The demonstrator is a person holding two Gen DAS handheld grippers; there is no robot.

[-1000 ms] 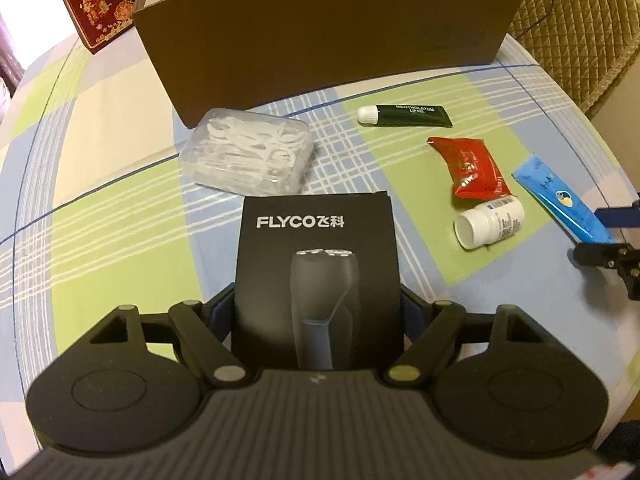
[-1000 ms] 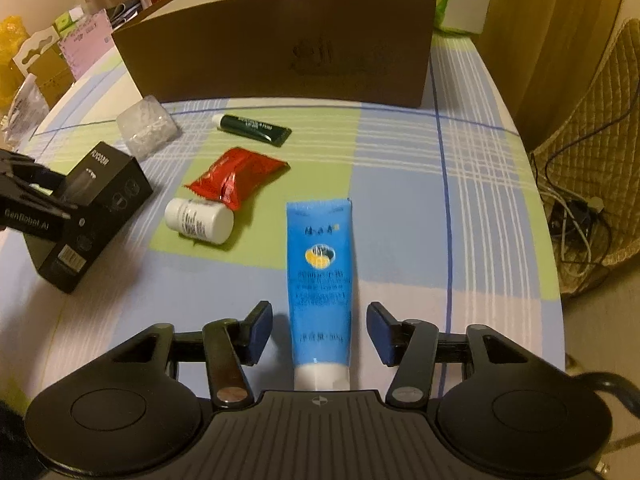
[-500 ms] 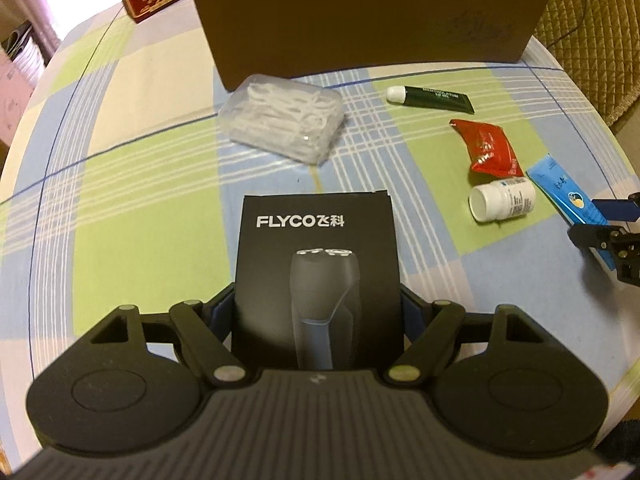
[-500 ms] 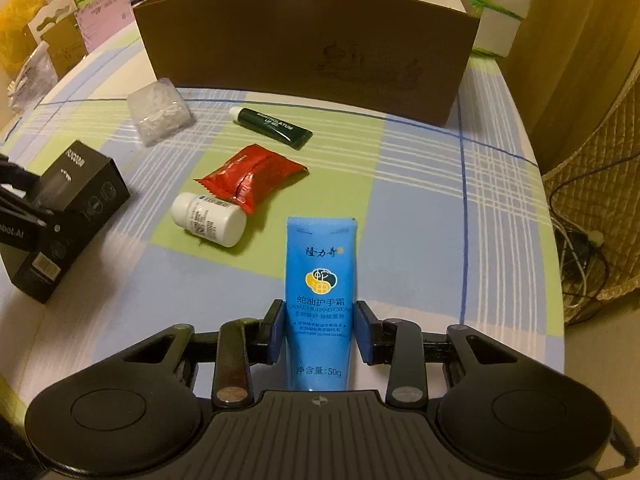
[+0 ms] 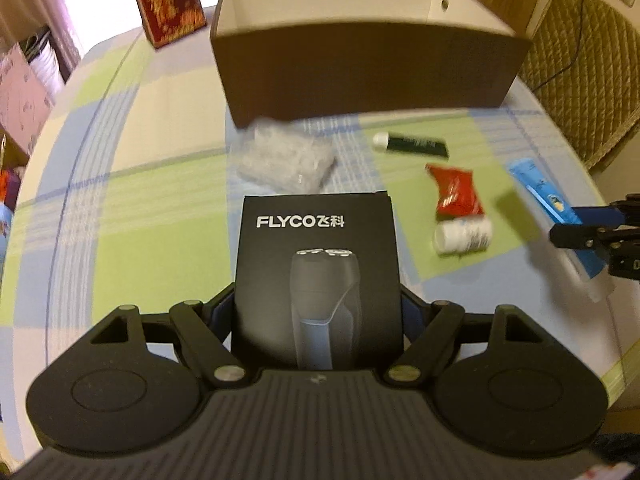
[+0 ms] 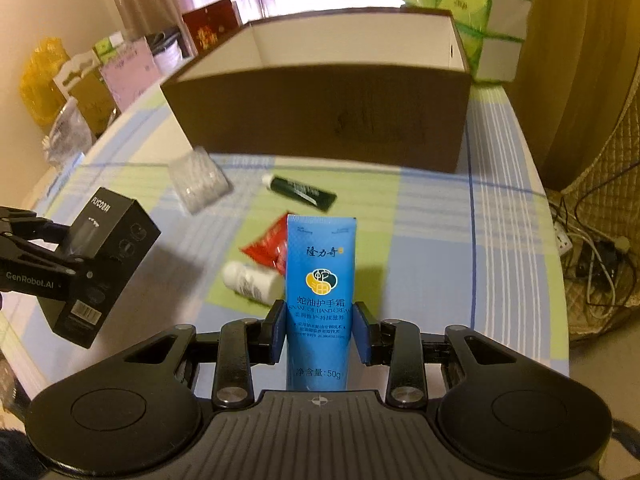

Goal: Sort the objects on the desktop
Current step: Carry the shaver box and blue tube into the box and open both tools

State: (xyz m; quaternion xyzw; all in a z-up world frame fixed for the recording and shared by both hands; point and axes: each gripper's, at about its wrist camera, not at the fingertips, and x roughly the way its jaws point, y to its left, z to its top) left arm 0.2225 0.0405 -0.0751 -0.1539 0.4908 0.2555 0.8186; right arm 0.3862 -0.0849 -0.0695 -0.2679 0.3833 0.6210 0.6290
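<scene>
Two grips, one per hand.

Left wrist view: left gripper (image 5: 318, 312) clamps a black box (image 5: 318, 280) by its side faces, jaws fairly wide, box clear of the cloth. Front reads "FLYCO" with two Chinese characters over a shaver picture. Beyond it on the checked table (image 5: 120, 208): clear pack (image 5: 286, 160), blurred; dark green tube (image 5: 412, 145), white cap, print too small to read; red sachet (image 5: 456, 190) touching a white bottle (image 5: 464, 236) lying on its side. Brown carton (image 5: 368, 68) open-topped, white inside, with a round hole in its right wall. Red gift bag (image 5: 168, 0) stands left of the carton. Right gripper (image 5: 588, 226) at frame edge, its blue tube (image 5: 548, 204) lifted, shadow beneath.

Right wrist view: right gripper (image 6: 319, 330), jaws just drawn in, blue pads pressed on both sides of the blue tube (image 6: 320, 280), held upright off the table. Label: "SNAKE OIL HAND CREAM", Chinese lines, "50g". Only here: "GenRobot.AI" on the left gripper (image 6: 48, 264), a barcode on the black box's (image 6: 104, 256) end, tissue packs (image 6: 464, 4) behind the carton (image 6: 320, 120), and cables (image 6: 592, 248) on the floor past the table's (image 6: 500, 240) right edge. Open cloth to the right of the items; the carton's near wall stands between both loads and its inside.
</scene>
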